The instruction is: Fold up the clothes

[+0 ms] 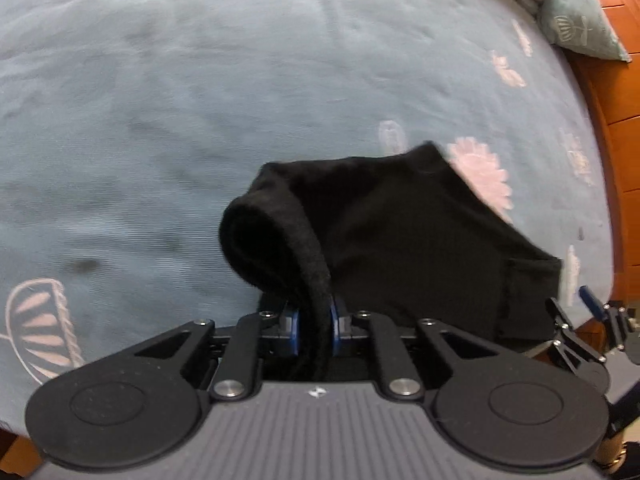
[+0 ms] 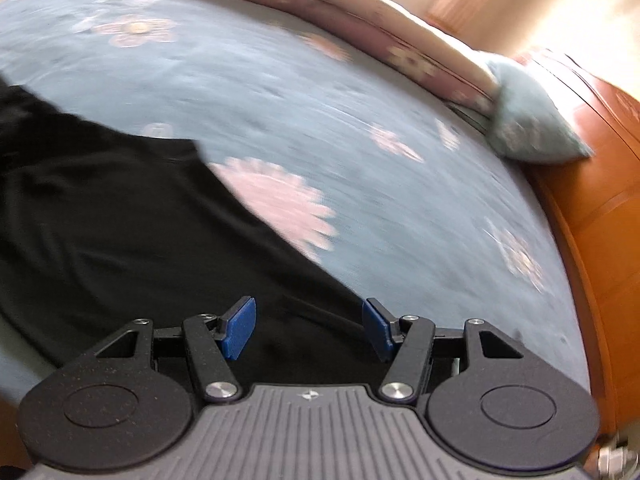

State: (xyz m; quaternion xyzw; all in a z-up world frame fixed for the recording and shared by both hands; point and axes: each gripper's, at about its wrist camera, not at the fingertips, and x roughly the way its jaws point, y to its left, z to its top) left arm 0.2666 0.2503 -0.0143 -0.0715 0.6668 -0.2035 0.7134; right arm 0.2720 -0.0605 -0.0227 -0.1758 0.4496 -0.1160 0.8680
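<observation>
My left gripper (image 1: 314, 322) pinches the black garment's (image 1: 400, 240) hem; my right gripper (image 2: 308, 328) gapes empty above it; folding barely begun.

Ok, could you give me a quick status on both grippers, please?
Left gripper shut on black garment. Right gripper open above it. Nothing in the way.

I note the black knit cloth garment (image 1: 404, 236) is matt, with a thicker fuzzy rolled hem. I record the blue-grey woven bedsheet with pink flower print (image 1: 200, 120) as soft and finely ribbed. At three o'clock, the orange wooden bed frame (image 2: 608, 264) shows a smooth glossy varnish. The left gripper (image 1: 314, 320) has matt black plastic arms, blue rubbery pads and bright metal pins.
</observation>
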